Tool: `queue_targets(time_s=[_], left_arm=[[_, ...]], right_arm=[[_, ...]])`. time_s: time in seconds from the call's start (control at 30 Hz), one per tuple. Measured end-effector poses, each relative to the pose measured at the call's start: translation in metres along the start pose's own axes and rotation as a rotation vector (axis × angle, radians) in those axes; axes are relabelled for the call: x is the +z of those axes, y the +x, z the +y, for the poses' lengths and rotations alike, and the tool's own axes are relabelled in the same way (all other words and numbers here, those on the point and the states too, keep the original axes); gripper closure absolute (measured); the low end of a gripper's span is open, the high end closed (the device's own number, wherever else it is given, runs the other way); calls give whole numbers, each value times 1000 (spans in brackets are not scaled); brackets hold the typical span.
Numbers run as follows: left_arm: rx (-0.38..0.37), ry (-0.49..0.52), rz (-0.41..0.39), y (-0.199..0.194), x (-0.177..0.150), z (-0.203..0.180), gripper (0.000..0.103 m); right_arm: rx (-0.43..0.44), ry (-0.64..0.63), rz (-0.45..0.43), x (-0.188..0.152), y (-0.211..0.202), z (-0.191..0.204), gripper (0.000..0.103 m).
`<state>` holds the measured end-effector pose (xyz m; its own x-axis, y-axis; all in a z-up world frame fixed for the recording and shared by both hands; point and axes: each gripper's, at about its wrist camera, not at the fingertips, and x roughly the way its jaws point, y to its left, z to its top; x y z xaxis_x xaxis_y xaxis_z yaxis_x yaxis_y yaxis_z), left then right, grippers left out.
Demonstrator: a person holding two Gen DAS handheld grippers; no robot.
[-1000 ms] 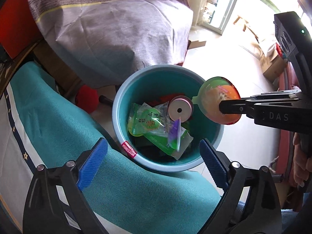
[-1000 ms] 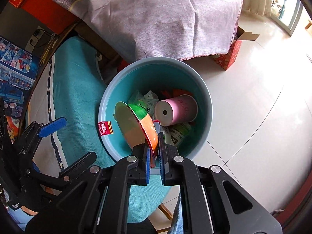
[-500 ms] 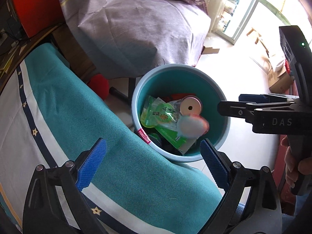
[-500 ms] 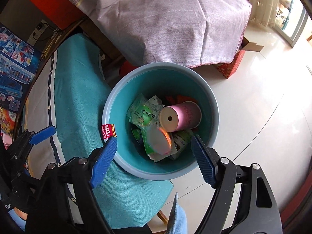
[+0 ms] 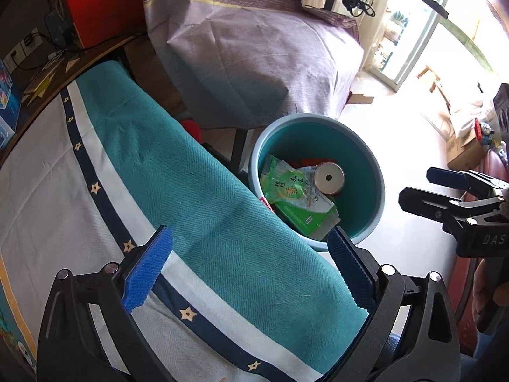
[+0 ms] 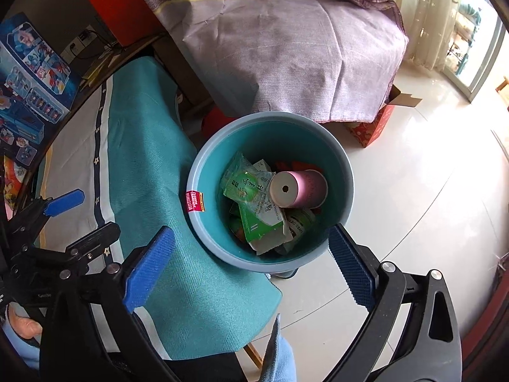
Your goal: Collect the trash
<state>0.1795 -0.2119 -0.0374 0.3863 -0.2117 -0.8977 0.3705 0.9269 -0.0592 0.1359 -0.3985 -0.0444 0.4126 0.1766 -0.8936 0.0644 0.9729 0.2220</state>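
The left hand-held gripper [image 5: 248, 264] has its two blue pads wide apart and holds nothing. It hangs above a teal cloth [image 5: 203, 210] that covers the tabletop. The right hand-held gripper [image 6: 251, 264] also has its pads spread wide apart, with nothing between them.

Ahead of the right hand-held gripper and below it stands the teal bin [image 6: 346, 178] on the white floor [image 6: 429, 210], touching the edge of the cloth. From the left hand-held gripper, the bin [image 5: 378, 184] is ahead and a little to the right.

The trash lies inside the bin: a pink roll [image 6: 299, 189] on its side, a green wrapper [image 6: 245, 184] just beside it to the left, and a green and white carton [image 6: 264, 226] nearer to the gripper, under both. A small red label [image 6: 195, 201] is on the bin's left rim. Behind the bin is a purple-grey cover [image 6: 286, 51].
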Motion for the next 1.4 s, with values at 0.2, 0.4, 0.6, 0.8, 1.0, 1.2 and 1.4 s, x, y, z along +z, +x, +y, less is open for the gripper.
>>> queue_targets(time_s=[0.2,0.4,0.6,0.8,1.0,1.2,1.4], left_arm=[[3,-37,-34,-22,-16,10,4],[12,-68,-52,-38,-34,16,4],[28,-93,-85,-57,-49,21,4],[50,-104,-109,-74,-63,25,4],[61,-116,-123,-83,-72,30,4],[57,-135,-119,-82,-75,35,4],[56,-147,-118,-80,-75,39,4]], right_arm=[[-18,-37,-13,-16,-12,17,7],[-19,-69,-27,-30,-23,30,7],[-10,-107,-55,-43,-38,42,7],[-1,-131,-79,-51,-49,51,7],[-2,-135,-92,-53,-55,54,7],[-4,-137,-84,-53,-53,55,7],[-6,-142,-75,-53,-50,57,7]])
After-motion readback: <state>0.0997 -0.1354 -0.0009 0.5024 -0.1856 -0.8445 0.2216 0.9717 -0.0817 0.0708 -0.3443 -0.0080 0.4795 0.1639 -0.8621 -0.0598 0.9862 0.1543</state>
